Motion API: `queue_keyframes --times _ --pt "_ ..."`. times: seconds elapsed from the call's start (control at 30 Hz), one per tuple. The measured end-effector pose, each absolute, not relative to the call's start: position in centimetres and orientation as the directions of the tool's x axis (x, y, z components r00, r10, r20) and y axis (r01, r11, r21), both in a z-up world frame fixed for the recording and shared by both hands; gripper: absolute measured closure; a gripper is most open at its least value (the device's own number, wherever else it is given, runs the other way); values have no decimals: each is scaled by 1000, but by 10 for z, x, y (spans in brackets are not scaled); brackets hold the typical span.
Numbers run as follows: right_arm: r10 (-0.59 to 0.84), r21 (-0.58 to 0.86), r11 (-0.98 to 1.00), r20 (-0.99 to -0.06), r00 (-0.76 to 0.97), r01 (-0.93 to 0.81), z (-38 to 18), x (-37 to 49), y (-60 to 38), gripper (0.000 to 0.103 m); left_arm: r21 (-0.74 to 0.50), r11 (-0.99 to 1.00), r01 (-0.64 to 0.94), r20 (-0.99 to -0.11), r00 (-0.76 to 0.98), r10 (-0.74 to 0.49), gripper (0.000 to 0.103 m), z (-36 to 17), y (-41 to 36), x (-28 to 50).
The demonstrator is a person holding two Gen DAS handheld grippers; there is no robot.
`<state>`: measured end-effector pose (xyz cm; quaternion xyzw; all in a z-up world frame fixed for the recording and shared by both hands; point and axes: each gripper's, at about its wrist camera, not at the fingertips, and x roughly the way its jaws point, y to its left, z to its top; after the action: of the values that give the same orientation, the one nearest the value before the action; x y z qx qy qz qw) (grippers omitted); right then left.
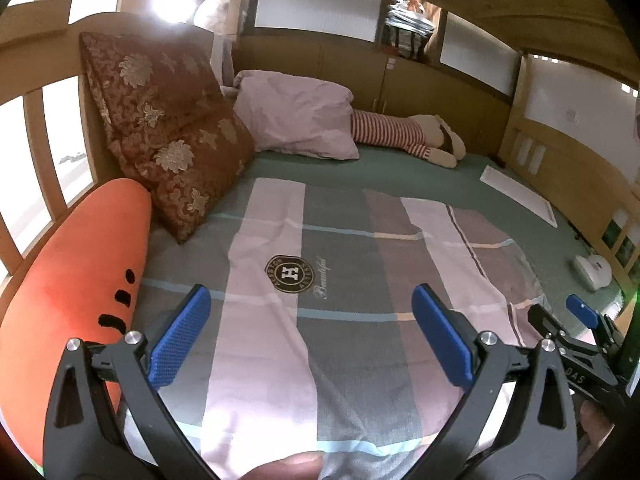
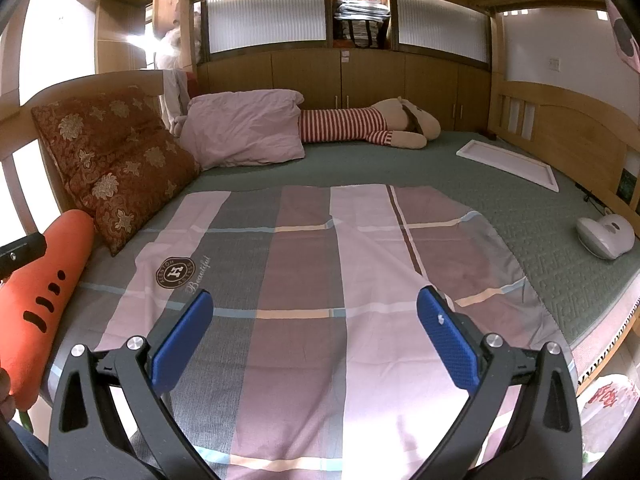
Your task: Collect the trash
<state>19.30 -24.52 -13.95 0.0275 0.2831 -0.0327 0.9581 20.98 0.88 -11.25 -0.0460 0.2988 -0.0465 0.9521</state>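
Observation:
My left gripper (image 1: pixel 312 300) is open and empty, held above a striped plaid sheet (image 1: pixel 340 260) spread on the bed. My right gripper (image 2: pixel 316 306) is also open and empty above the same sheet (image 2: pixel 320 272); it also shows at the right edge of the left wrist view (image 1: pixel 576 320). A white plastic bag with red print (image 2: pixel 604 408) hangs beside the bed at the lower right. No loose trash shows on the sheet.
An orange carrot plush (image 1: pixel 80 272) (image 2: pixel 40 292) and a brown floral cushion (image 1: pixel 160 128) lie left. A pink pillow (image 2: pixel 244 128), a striped plush toy (image 2: pixel 360 124), a white flat tray (image 2: pixel 508 162) and a white handheld device (image 2: pixel 606 236) lie on the green mattress (image 2: pixel 400 168). Wooden rails surround the bed.

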Motion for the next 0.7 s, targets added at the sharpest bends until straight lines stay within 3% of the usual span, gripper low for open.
queue_keyframes --times 0.7 --pt "-44 42 996 -549 835 80 -141 193 -247 3 -28 997 66 -561 825 -70 3 -116 -5 206"
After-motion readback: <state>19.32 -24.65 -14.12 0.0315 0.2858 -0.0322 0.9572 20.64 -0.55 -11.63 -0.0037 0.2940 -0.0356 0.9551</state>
